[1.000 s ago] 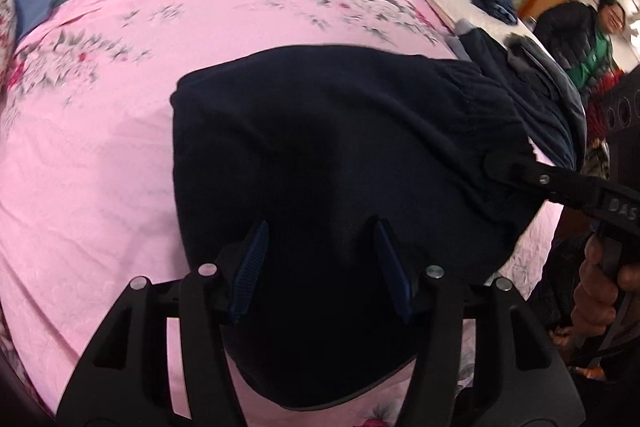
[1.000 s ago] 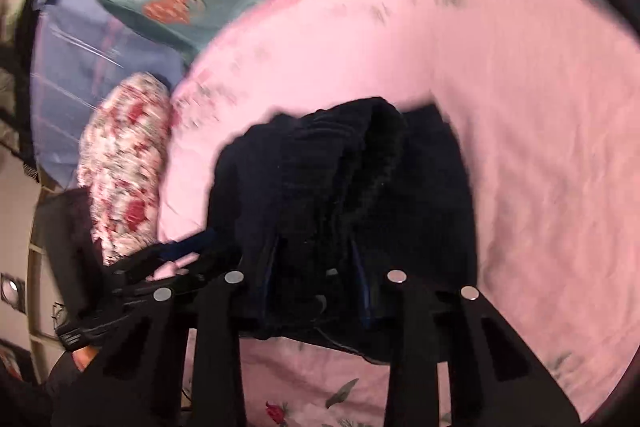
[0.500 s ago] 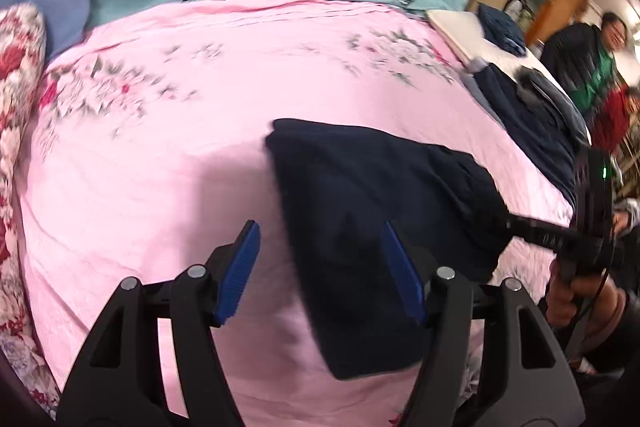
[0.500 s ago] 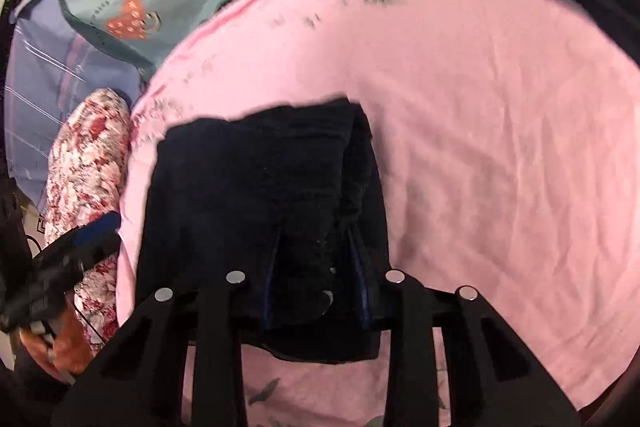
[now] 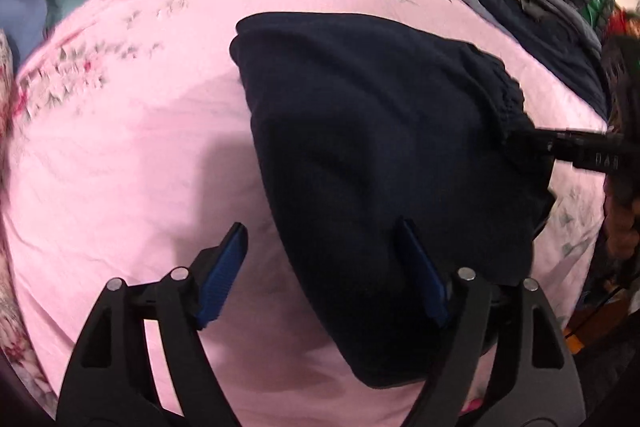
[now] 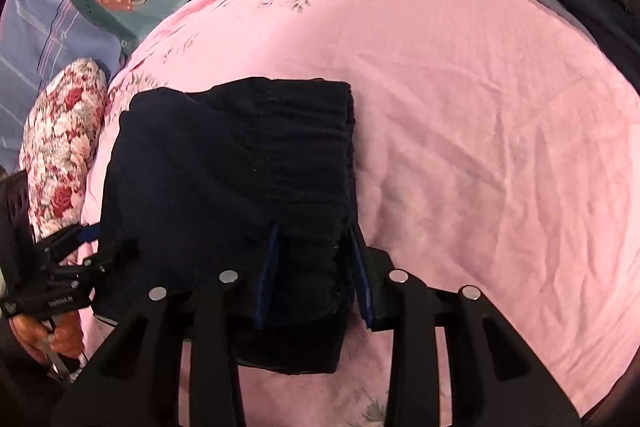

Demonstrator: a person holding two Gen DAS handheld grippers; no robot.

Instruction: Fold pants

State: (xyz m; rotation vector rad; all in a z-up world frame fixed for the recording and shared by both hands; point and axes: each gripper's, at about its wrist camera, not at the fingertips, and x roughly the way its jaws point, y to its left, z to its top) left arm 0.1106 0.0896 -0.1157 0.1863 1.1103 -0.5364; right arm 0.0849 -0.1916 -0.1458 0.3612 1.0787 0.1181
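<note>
Dark pants (image 6: pixel 240 187) lie folded into a compact bundle on the pink bedsheet (image 6: pixel 480 147). Right gripper (image 6: pixel 316 275) clamps the waistband end, apparently pinning the fold. Left gripper (image 5: pixel 324 267), jaws just opening wide, straddles the other edge, gripping nothing.

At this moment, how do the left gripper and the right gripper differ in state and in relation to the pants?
The left gripper is open, its jaws having just been widening; the right gripper is shut on the pants. The left gripper's pads press nothing, with one finger over the pink sheet and the other at the pants' edge; the right gripper pinches the waistband end. Both point down at the folded dark pants on the bed.
</note>
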